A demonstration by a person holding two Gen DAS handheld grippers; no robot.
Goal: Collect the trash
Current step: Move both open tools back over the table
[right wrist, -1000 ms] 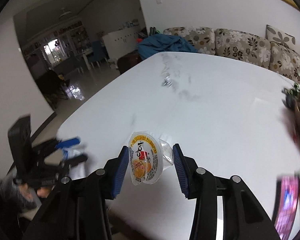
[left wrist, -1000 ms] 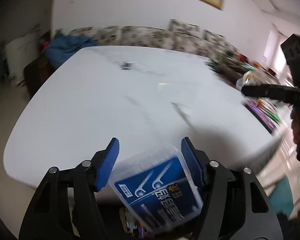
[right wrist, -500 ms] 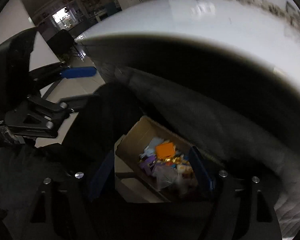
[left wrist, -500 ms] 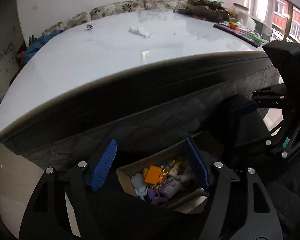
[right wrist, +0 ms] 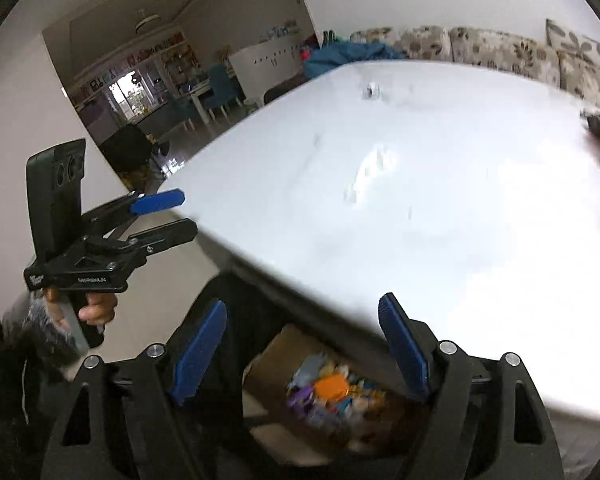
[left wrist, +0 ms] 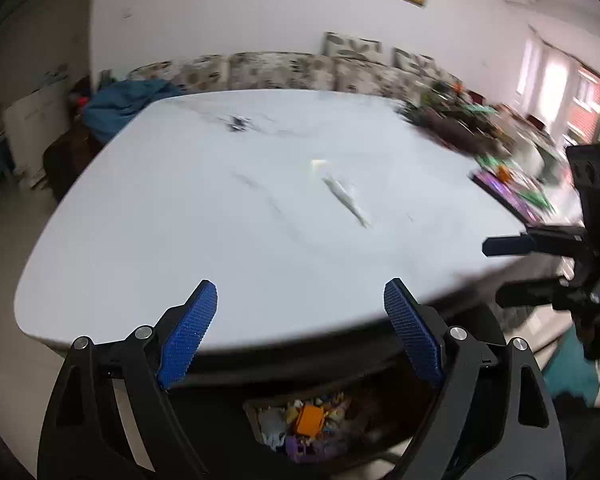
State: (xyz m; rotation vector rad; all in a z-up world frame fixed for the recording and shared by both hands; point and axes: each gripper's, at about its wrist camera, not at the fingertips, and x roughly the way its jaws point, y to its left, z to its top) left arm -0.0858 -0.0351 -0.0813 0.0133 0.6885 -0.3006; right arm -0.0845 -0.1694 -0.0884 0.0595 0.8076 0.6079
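- Left tongs (left wrist: 300, 300) and right tongs (right wrist: 302, 320) have just been spreading; nothing is held between them.
- Colourful trash (left wrist: 308, 420) is heaped in a cardboard box (right wrist: 268, 360) below the white surface (left wrist: 220, 220).
- A crumpled white scrap (left wrist: 346, 198) lies on the surface, well beyond the box.

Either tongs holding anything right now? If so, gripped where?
Nothing is held. The left tongs and right tongs both stand open and empty; their jaws have just been opening, above the trash box beneath the table edge.

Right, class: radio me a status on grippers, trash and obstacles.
Left gripper, right gripper open, empty. Crumpled white wrapper on white marble table. Cardboard trash box below. Nothing blocking.
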